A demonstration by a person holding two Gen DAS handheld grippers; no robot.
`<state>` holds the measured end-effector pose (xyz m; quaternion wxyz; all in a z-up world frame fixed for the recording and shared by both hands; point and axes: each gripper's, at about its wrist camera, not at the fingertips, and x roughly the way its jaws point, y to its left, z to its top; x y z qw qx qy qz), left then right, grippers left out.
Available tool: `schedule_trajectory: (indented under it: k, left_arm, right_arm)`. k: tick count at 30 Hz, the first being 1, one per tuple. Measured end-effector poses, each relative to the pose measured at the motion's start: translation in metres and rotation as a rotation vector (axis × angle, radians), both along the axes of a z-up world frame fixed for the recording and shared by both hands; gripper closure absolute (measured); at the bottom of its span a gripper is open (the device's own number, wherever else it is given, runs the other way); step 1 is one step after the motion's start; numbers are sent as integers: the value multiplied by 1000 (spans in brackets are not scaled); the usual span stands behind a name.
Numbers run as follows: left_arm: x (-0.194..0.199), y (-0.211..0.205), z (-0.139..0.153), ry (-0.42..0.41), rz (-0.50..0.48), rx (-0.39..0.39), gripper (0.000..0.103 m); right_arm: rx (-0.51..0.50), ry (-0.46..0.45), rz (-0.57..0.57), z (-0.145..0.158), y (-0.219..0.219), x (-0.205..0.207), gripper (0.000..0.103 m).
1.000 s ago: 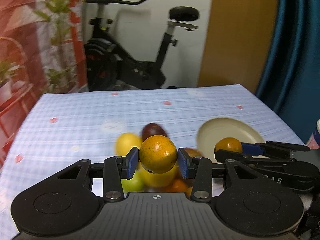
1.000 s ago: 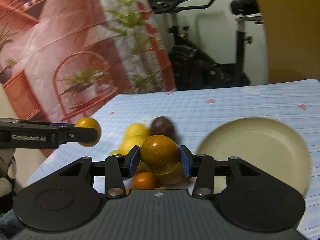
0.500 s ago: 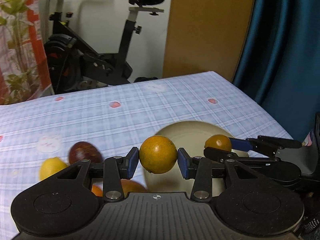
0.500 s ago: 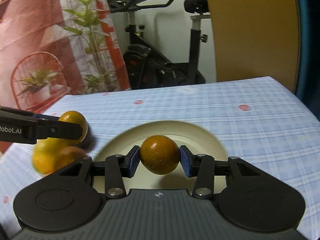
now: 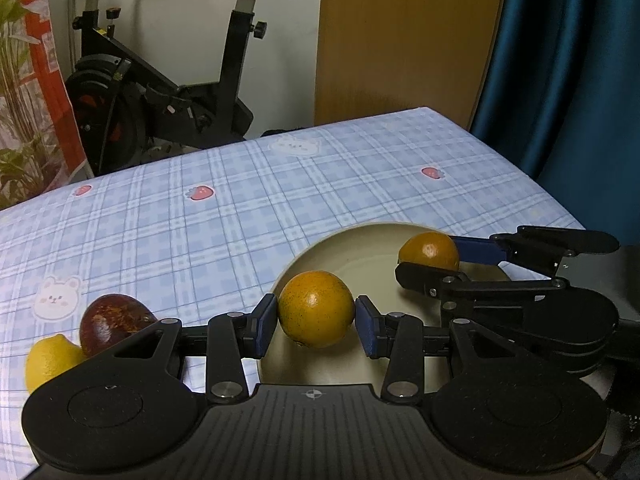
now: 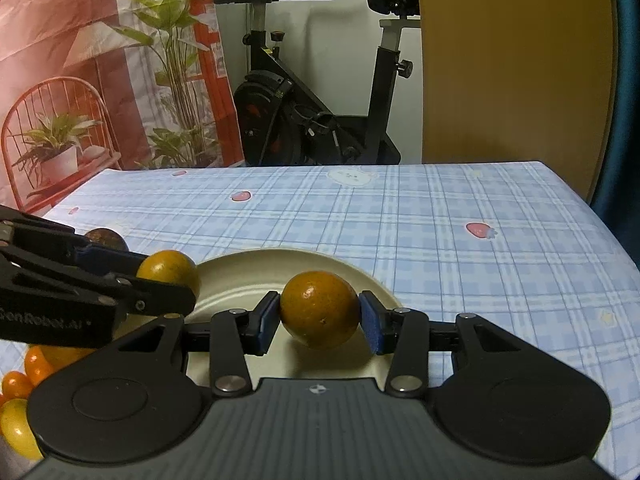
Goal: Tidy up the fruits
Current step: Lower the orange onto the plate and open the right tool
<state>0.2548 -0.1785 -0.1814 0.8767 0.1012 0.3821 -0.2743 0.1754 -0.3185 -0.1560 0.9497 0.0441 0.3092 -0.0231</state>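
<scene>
My left gripper (image 5: 316, 330) is shut on an orange (image 5: 316, 310) and holds it over the left rim of a cream plate (image 5: 360, 252). In the left wrist view my right gripper (image 5: 430, 258) comes in from the right, shut on a second, darker orange (image 5: 429, 249) above the plate. The right wrist view shows that darker orange (image 6: 319, 310) between the right gripper's (image 6: 319, 322) blue pads, low over the plate (image 6: 248, 276). There the left gripper (image 6: 168, 280) with its orange (image 6: 170, 268) hangs at the plate's left edge.
A dark red-brown fruit (image 5: 114, 320) and a lemon (image 5: 50, 362) lie on the blue checked tablecloth (image 5: 240, 220) left of the plate. Several small orange and yellow fruits (image 6: 18, 384) sit at the lower left of the right wrist view. An exercise bike (image 6: 304, 112) stands behind the table.
Both grippers have carried their oranges rightward from above the fruit pile to over the plate and sunk lower. The grips are unchanged.
</scene>
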Motion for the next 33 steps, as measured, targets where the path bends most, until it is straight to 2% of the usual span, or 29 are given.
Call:
schedule_trajectory:
  k: [10, 22, 27, 33]
  left_arm:
    - [7, -5, -10, 5, 5, 14, 58]
    - [5, -8, -8, -2, 1, 21, 56]
    - [6, -4, -3, -2, 11, -3, 50]
    - [0, 4, 10, -16, 15, -26, 50]
  right_arm:
    - [-3, 19, -15, -3, -1, 3, 57]
    - [8, 24, -19, -3, -3, 7, 56]
    - [7, 18, -27, -1, -3, 6, 46]
    - [23, -10, -37, 12, -1, -2, 38]
